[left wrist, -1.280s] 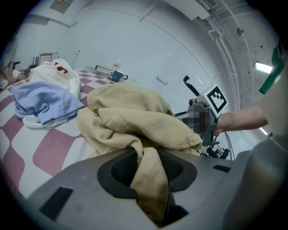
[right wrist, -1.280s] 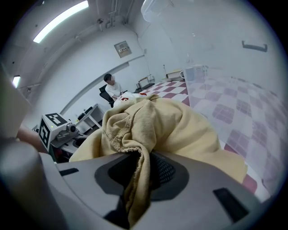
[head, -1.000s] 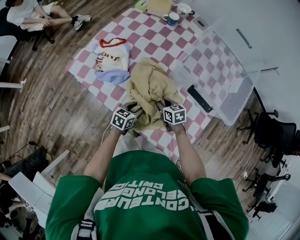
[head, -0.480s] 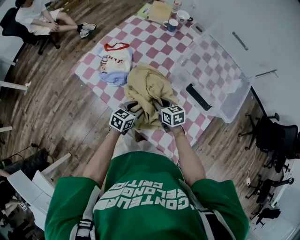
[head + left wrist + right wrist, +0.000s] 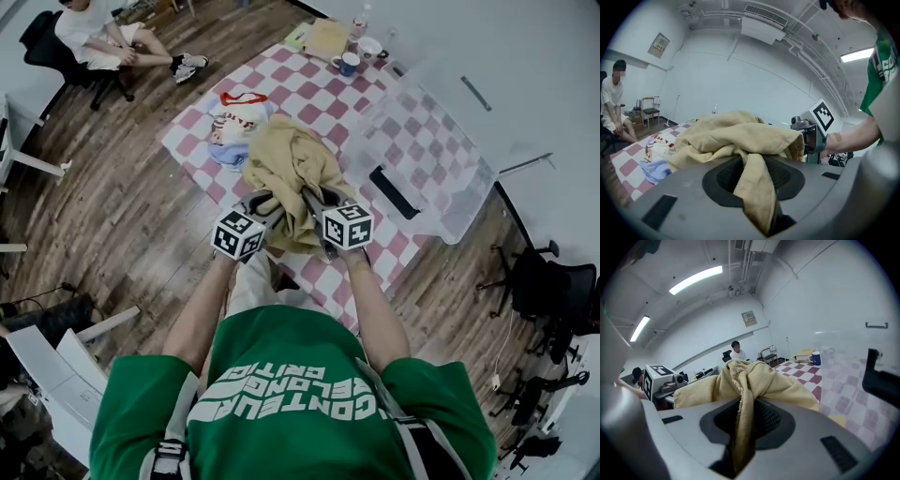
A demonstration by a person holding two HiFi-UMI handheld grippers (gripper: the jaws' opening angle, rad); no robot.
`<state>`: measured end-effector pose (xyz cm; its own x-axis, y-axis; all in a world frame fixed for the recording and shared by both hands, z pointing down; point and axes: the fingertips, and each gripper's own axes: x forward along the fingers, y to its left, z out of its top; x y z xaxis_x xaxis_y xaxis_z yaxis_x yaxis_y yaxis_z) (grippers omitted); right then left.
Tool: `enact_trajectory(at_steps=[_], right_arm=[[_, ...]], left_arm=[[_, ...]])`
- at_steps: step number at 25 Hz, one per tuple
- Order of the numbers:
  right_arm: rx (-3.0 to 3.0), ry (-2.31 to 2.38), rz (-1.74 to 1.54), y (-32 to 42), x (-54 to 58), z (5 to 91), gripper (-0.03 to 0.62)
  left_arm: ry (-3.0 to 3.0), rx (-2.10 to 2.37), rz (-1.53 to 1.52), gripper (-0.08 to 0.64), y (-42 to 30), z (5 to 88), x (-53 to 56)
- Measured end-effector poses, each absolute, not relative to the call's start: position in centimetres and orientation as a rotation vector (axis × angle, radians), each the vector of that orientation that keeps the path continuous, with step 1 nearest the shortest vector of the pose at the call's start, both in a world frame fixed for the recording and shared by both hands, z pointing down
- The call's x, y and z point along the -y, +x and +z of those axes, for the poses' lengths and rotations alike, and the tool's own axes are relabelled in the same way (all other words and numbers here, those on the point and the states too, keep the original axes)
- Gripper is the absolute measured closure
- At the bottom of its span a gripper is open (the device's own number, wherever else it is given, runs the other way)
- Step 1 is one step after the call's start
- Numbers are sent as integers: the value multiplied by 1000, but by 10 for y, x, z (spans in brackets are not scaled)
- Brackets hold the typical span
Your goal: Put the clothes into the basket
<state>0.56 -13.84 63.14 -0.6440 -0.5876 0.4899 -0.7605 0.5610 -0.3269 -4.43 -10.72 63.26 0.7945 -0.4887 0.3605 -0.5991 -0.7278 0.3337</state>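
Note:
A tan garment (image 5: 291, 164) hangs bunched between my two grippers above the pink-checked table (image 5: 323, 98). The left gripper (image 5: 265, 202) is shut on one edge; in the left gripper view the cloth (image 5: 736, 136) runs down through its jaws (image 5: 752, 173). The right gripper (image 5: 314, 199) is shut on another fold, and the cloth (image 5: 754, 380) passes between its jaws (image 5: 745, 420). The two grippers are side by side, close together. The clear plastic basket (image 5: 459, 211) stands to the right of them on the table. A second heap of white, blue and red clothes (image 5: 239, 127) lies at the left.
Two mugs (image 5: 349, 63) and a book (image 5: 325, 37) sit at the table's far end. A seated person (image 5: 103, 37) is at the far left on the wooden floor. Office chairs (image 5: 544, 272) stand at the right. The basket has a black handle (image 5: 394, 192).
Both grippers have risen together with the tan garment, so more of it hangs off the table. Neither grip has changed.

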Motion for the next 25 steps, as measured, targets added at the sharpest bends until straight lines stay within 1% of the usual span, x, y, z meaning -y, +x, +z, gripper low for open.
enact_trajectory(at_steps=[15, 25], right_arm=[[2707, 1079, 489, -21, 138, 502, 523], [2864, 1085, 265, -32, 156, 392, 525]], left_arm=[[2721, 1063, 206, 445, -68, 504, 104], [2862, 1213, 67, 445, -78, 397, 121]])
